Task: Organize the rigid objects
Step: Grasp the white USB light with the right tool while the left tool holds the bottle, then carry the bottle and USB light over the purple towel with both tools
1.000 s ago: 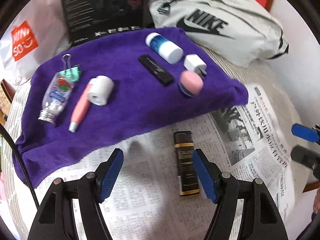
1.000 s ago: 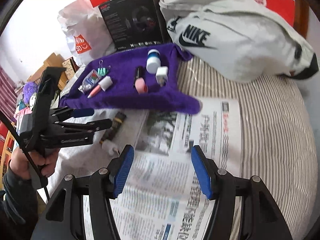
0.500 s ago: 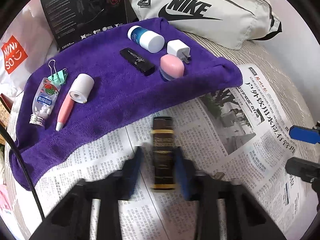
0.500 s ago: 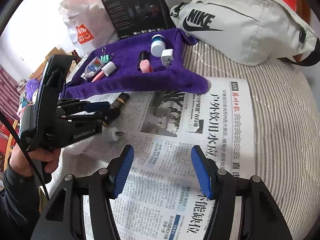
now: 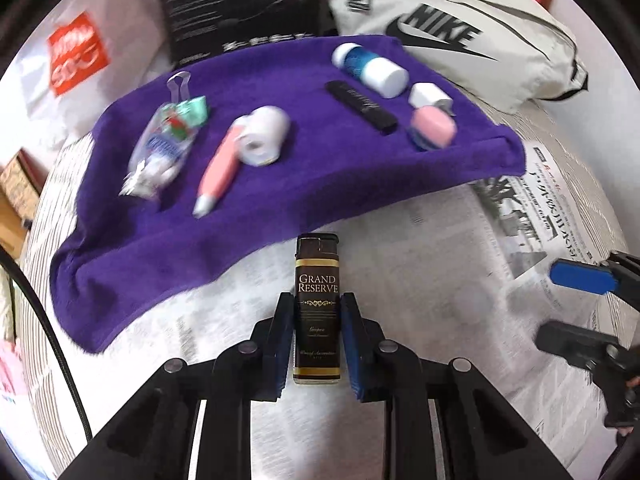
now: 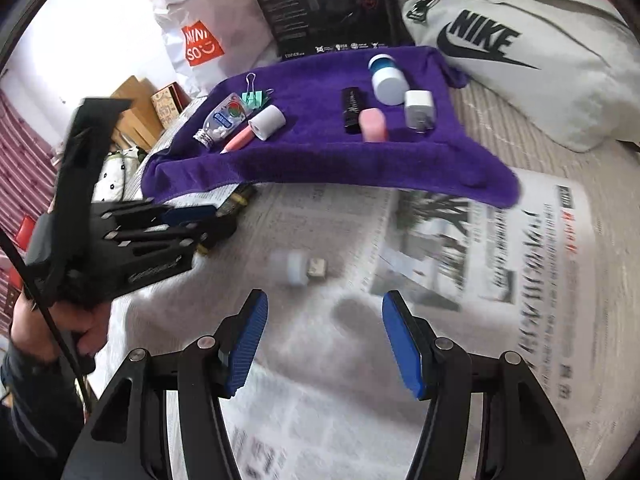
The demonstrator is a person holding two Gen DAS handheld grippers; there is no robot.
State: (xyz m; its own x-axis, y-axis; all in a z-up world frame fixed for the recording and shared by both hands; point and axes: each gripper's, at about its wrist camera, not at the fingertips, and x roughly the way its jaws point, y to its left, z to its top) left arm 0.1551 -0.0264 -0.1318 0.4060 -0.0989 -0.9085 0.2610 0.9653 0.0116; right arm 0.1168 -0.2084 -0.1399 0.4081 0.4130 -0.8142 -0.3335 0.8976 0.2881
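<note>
From my left wrist camera, my left gripper (image 5: 317,336) was clenched on the dark brown lighter (image 5: 317,312), its blue pads pressed against both long sides, the label reading "Grand Reserve". The lighter's cap end pointed toward the near edge of the purple towel (image 5: 248,200), over the newspaper (image 5: 440,264). On the towel lay a small clear bottle (image 5: 160,156) beside a green binder clip (image 5: 192,108), a pink pen (image 5: 220,168) touching a white roll (image 5: 264,136), a black stick (image 5: 360,104), a blue-and-white jar (image 5: 368,66), a white charger plug (image 5: 430,96) and a pink-lidded case (image 5: 434,128) (much of this was smeared by motion). Behind the towel sat a grey Nike bag (image 5: 460,20).

From my right wrist camera, my right gripper (image 6: 324,340) hung released, pads wide apart with nothing between them, above the newspaper (image 6: 500,280). Just ahead of it lay a small white adapter (image 6: 298,268) with a metal end, blurred. My left gripper (image 6: 192,224) showed at the left, held in my hand (image 6: 52,320), with the lighter (image 6: 236,204) poking out toward the towel's (image 6: 320,160) edge.
</note>
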